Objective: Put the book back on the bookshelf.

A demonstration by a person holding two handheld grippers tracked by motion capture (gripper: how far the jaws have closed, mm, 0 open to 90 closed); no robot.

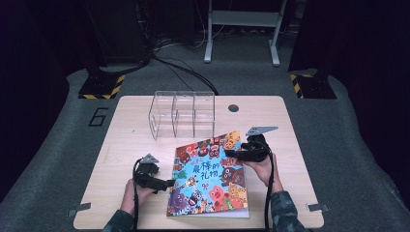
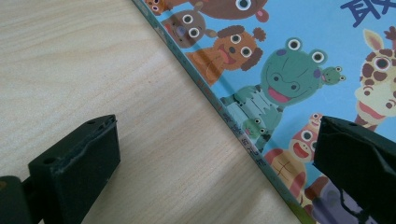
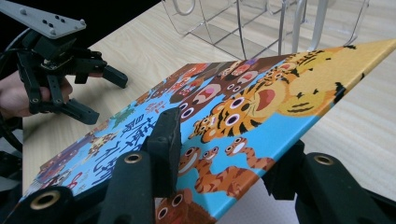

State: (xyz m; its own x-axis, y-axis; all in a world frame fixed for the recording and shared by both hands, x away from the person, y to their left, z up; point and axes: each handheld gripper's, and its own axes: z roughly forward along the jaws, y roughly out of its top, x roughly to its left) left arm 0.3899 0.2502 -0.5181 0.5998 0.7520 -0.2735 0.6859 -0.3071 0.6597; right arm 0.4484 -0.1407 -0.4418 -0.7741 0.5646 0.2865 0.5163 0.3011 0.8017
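Note:
A picture book (image 1: 210,179) with cartoon animals on a blue cover lies on the wooden table (image 1: 121,145). My right gripper (image 1: 231,153) is shut on its right edge near the far corner. In the right gripper view one jaw presses on the cover and the other sits under the book (image 3: 233,107), whose held side tilts up off the table. My left gripper (image 1: 167,183) is open at the book's left edge. In the left gripper view its jaws straddle the spine of the book (image 2: 289,70), one over bare wood, one over the cover, touching neither.
A clear acrylic rack (image 1: 183,113) with three compartments stands at the back of the table, just beyond the book's far edge. A small dark hole (image 1: 233,108) sits to its right. The person's hands come in from the front edge.

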